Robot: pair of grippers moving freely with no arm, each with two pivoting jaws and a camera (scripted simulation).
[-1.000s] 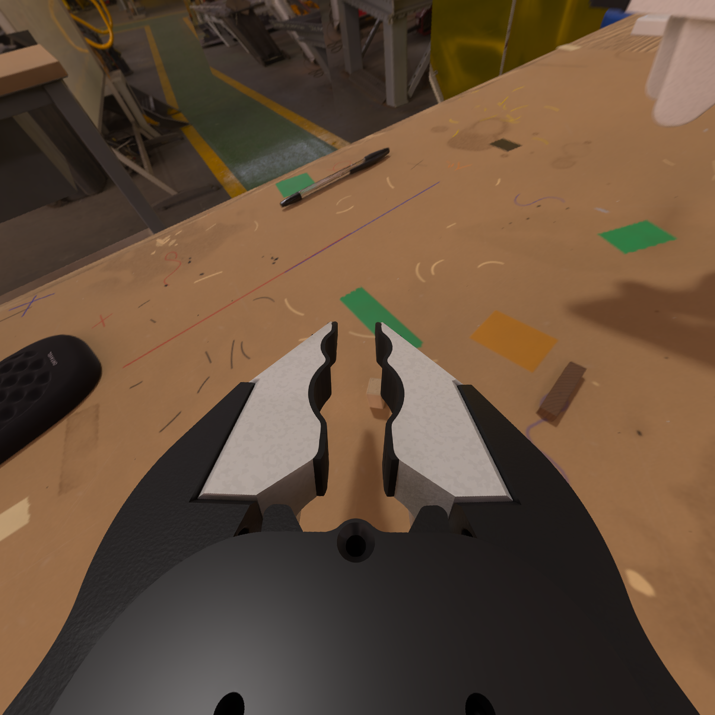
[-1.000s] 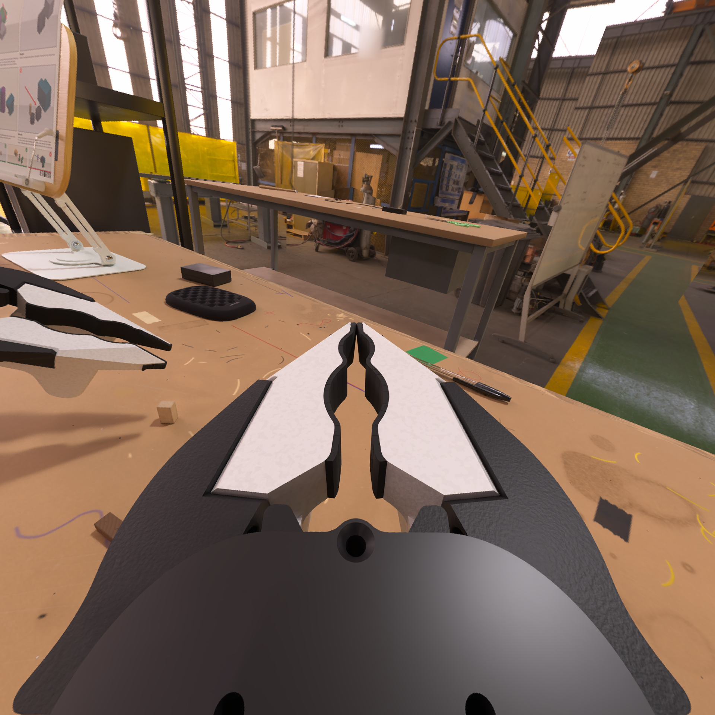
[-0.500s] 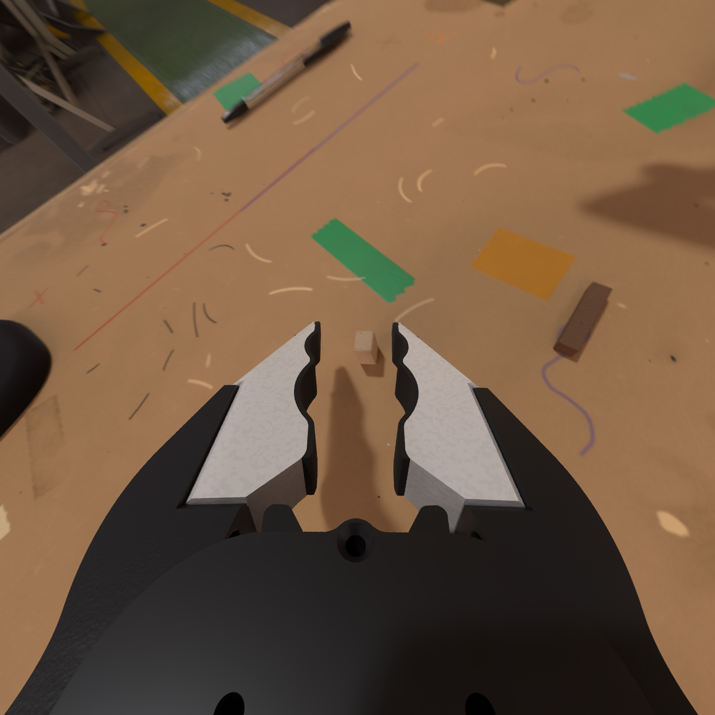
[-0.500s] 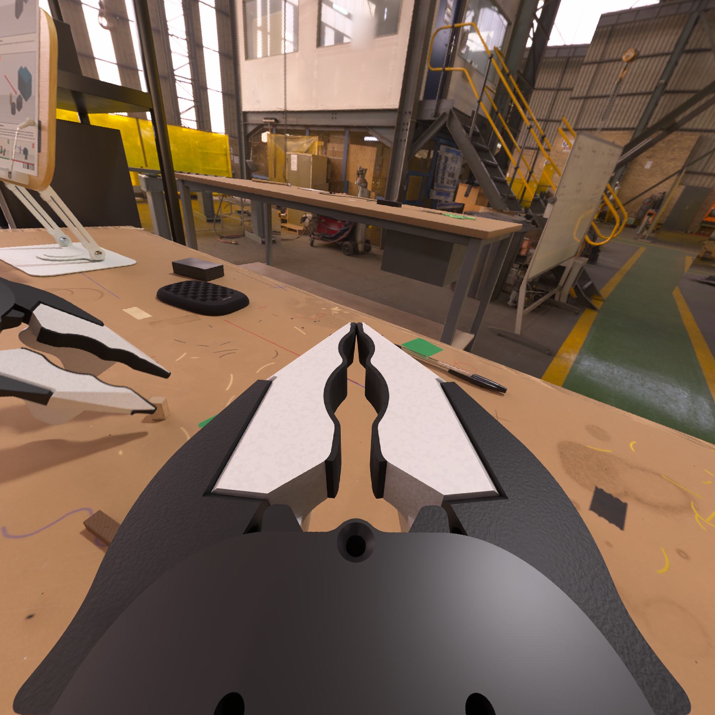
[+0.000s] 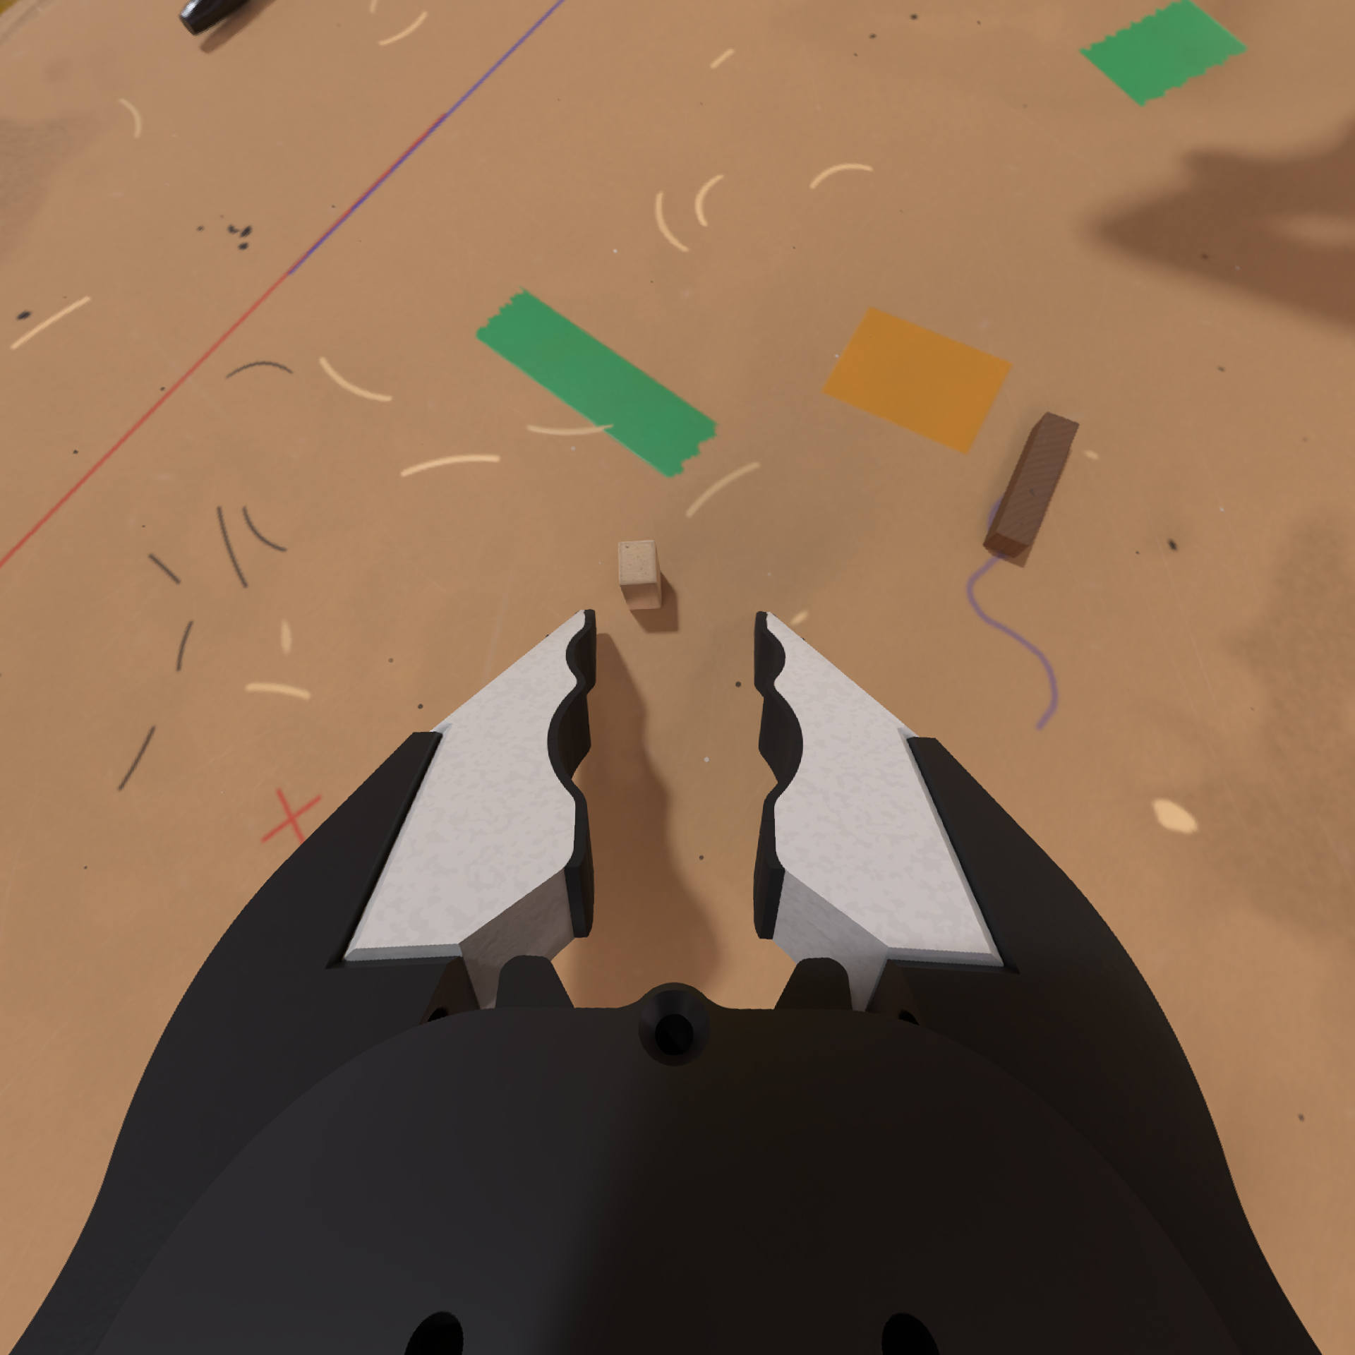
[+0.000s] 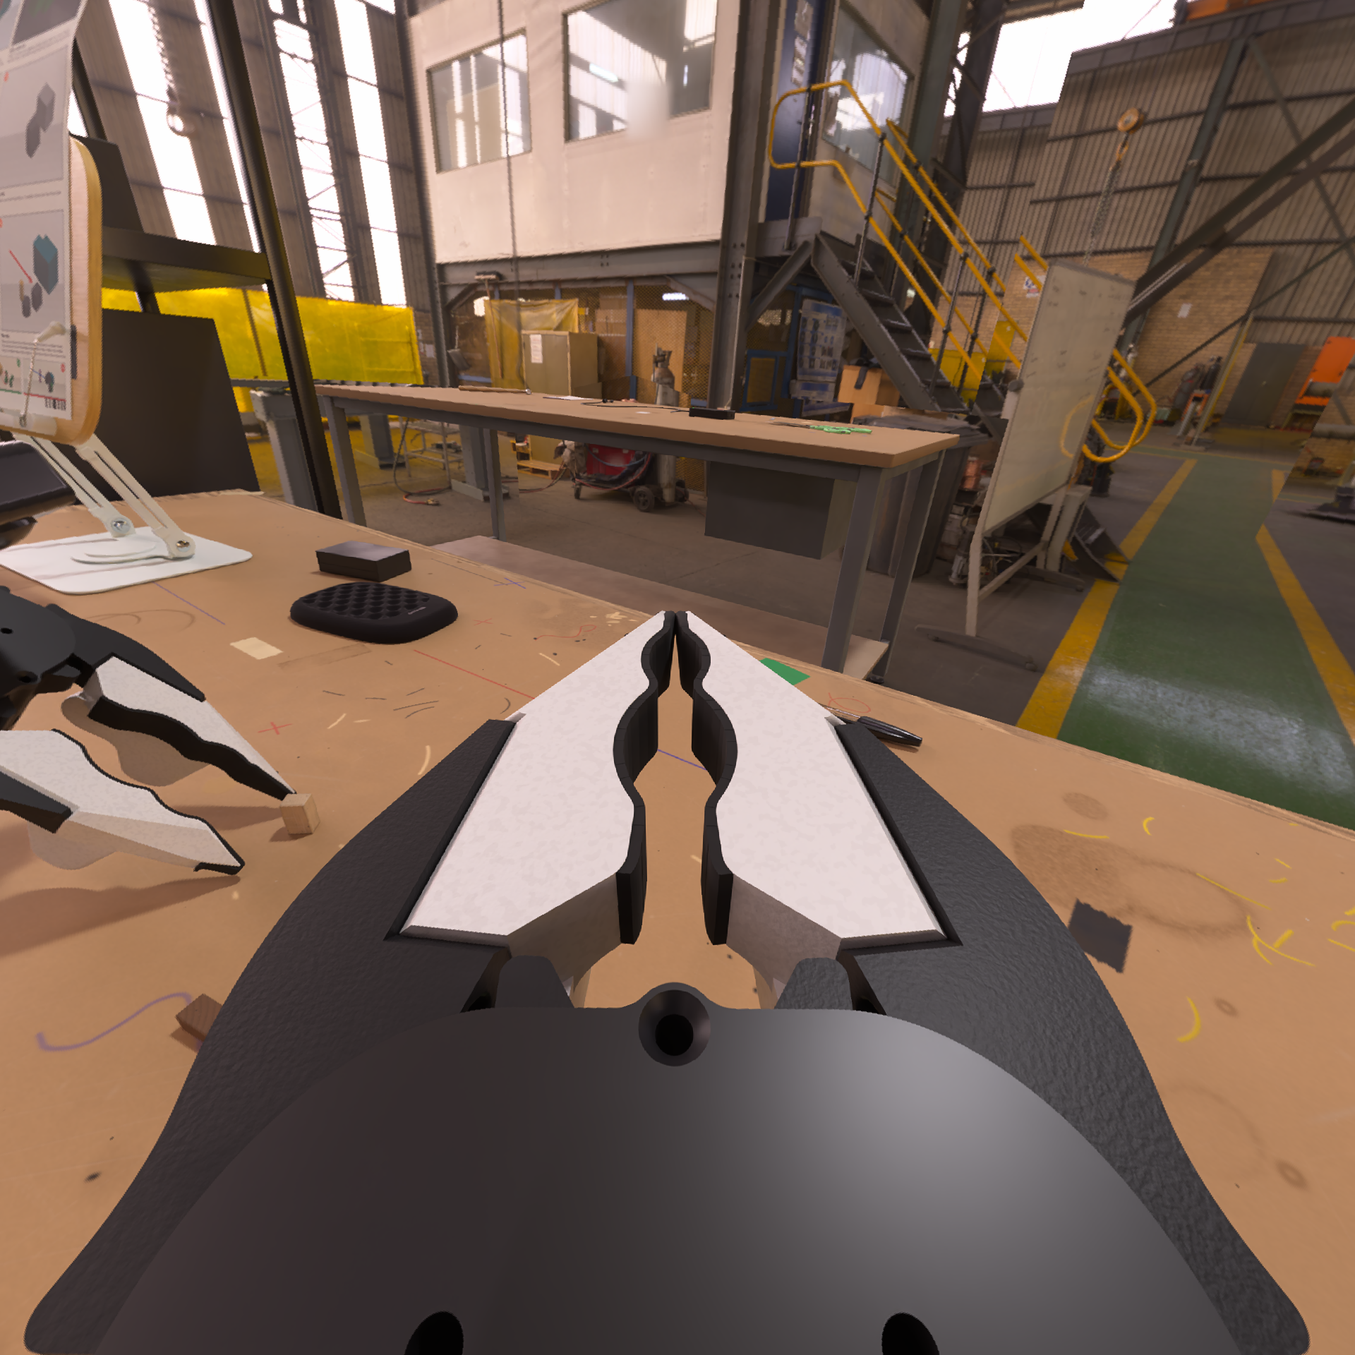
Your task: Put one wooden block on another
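A small pale wooden cube [image 5: 639, 573] sits on the brown table just ahead of my left gripper [image 5: 674, 622], whose jaws are open and empty, tilted down towards it. A longer dark brown wooden block [image 5: 1030, 487] lies to the right of the cube. In the right wrist view the cube [image 6: 300, 814] lies by the left gripper's [image 6: 256, 832] tips, and one end of the dark block [image 6: 198, 1016] shows at lower left. My right gripper [image 6: 674, 619] is shut and empty, held above the table.
A black pen [image 6: 876, 728] and a green tape patch [image 6: 783, 669] lie near the table's far edge. A black perforated pad [image 6: 374, 611], a small black box [image 6: 363, 559] and a white stand [image 6: 121, 557] are at the left. Green [image 5: 595, 381] and orange [image 5: 916, 377] patches mark the table.
My left gripper has opened wider, tilted down and moved lower towards the pale cube. The right gripper has stayed shut and shifted only slightly.
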